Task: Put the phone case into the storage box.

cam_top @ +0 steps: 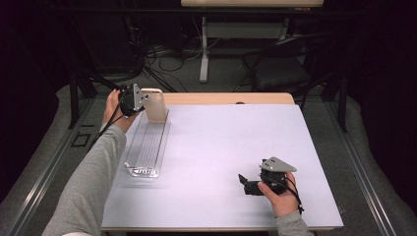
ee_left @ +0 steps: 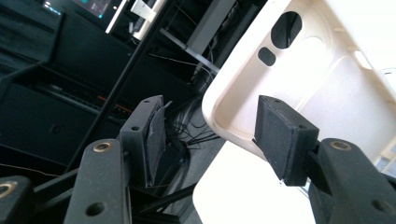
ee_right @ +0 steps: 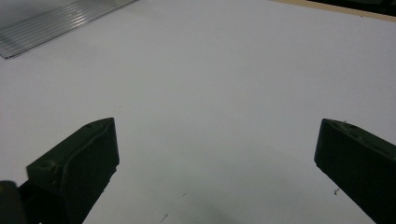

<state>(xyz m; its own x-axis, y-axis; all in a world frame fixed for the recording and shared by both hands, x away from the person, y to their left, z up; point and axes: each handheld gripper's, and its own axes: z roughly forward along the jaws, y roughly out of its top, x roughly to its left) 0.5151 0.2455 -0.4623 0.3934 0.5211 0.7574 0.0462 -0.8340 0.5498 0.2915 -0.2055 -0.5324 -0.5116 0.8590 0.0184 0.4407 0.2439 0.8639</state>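
White sheeting (cam_top: 221, 162) is covering the table and lying bare around the right gripper (cam_top: 244, 185); that gripper is sitting near the front edge, in the person's right hand (cam_top: 280, 194), its jaws spread wide with nothing between them; the right gripper view is showing plain sheet between the two black jaws. Nothing is standing between this gripper and the far corner. Going farther and to the left: a clear ribbed tray (cam_top: 147, 147) is lying lengthwise along the left side of the sheet, its near end toward the person; its near and middle parts are looking bare. At its far end a cream phone case (cam_top: 153, 104) is standing upright on its short edge, in or right at the tray's far end; which of the two, cannot tell. The left gripper (cam_top: 140, 98) is sitting just beside the case, at its left; in the left gripper view the jaws are standing apart; the case (ee_left: 327, 93), its hollow inside and camera cutouts showing, is lying by one jaw, with the other jaw well clear of it, so no pinch. Beyond the table: dark floor, tangled cables (cam_top: 162, 59), a table leg (cam_top: 204, 49), a black chair (cam_top: 285, 64).
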